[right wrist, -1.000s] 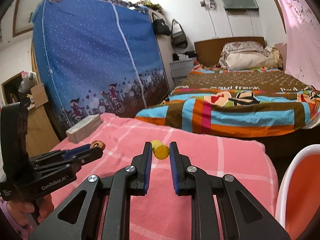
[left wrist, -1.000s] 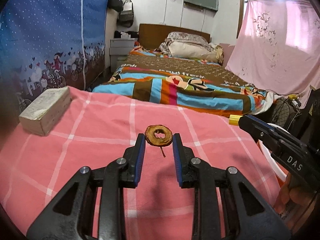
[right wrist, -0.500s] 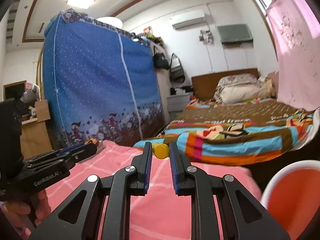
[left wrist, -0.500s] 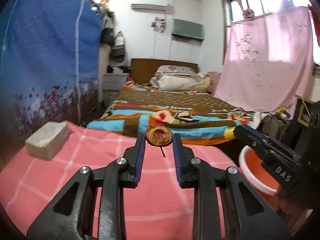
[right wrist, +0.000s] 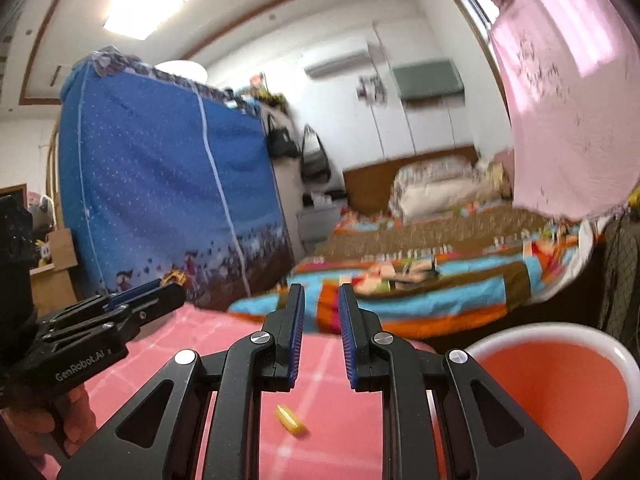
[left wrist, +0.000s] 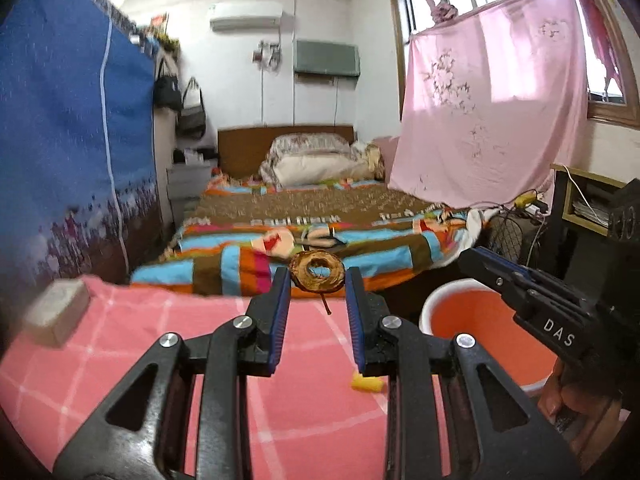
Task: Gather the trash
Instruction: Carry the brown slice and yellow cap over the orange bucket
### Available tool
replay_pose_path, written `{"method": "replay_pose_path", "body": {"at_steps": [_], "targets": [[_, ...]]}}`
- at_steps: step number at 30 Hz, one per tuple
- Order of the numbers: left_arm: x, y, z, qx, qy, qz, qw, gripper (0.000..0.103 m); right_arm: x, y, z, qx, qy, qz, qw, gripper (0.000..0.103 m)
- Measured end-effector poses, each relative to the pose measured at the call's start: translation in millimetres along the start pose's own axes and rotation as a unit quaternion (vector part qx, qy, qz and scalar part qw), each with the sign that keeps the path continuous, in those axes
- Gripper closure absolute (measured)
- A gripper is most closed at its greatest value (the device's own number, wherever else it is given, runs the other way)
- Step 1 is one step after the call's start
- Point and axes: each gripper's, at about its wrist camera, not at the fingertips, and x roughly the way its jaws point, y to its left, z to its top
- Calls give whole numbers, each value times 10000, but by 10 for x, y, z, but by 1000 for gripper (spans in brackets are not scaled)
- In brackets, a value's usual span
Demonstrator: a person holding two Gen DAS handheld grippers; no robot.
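1. Left wrist view: the left gripper (left wrist: 317, 280) clamps a brown ring-shaped scrap (left wrist: 317, 276) between its fingertips; the orange bin (left wrist: 486, 322) sits right of them.
2. Right wrist view: the right gripper (right wrist: 321, 300) is closed and empty; a yellow scrap (right wrist: 291, 421) lies on the pink cloth (right wrist: 340, 420) below its fingers.

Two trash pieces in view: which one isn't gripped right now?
The small yellow scrap, lying loose on the pink checked cloth. The brown dried ring-shaped slice is pinched in the left gripper.

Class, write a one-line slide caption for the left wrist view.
Left gripper carries a brown ring-shaped scrap above the pink cloth, near the orange bucket.
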Motion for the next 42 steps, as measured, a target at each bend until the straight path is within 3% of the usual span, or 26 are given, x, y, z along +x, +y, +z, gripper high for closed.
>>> {"method": "replay_pose_path", "body": {"at_steps": [9, 13, 22, 23, 27, 33, 36, 42], "targets": [[218, 243, -386, -536, 1064, 279, 9925, 72, 350, -163, -378, 275, 1362, 167, 9902, 83], [286, 311, -506, -659, 1377, 295, 9878, 72, 509, -83, -553, 210, 1797, 359, 9828, 67], [356, 475, -612, -1002, 1727, 185, 9797, 72, 817, 210, -741, -400, 2551, 559, 9645, 68], [354, 467, -612, -986, 1733, 177, 9798, 72, 817, 222, -748, -439, 2565, 555, 9639, 74], [338, 407, -591, -873, 1722, 192, 9810, 72, 786, 238, -750, -474, 2557, 592, 9638, 89], [279, 301, -476, -757, 1529, 173, 9852, 72, 660, 156, -640, -328, 2202, 525, 9735, 90], [218, 194, -369, -636, 1247, 81, 9901, 72, 510, 91, -528, -214, 1805, 486, 9821, 90], [6, -153, -118, -229, 393, -105, 9989, 72, 64, -92, -226, -78, 603, 238, 9979, 90]]}}
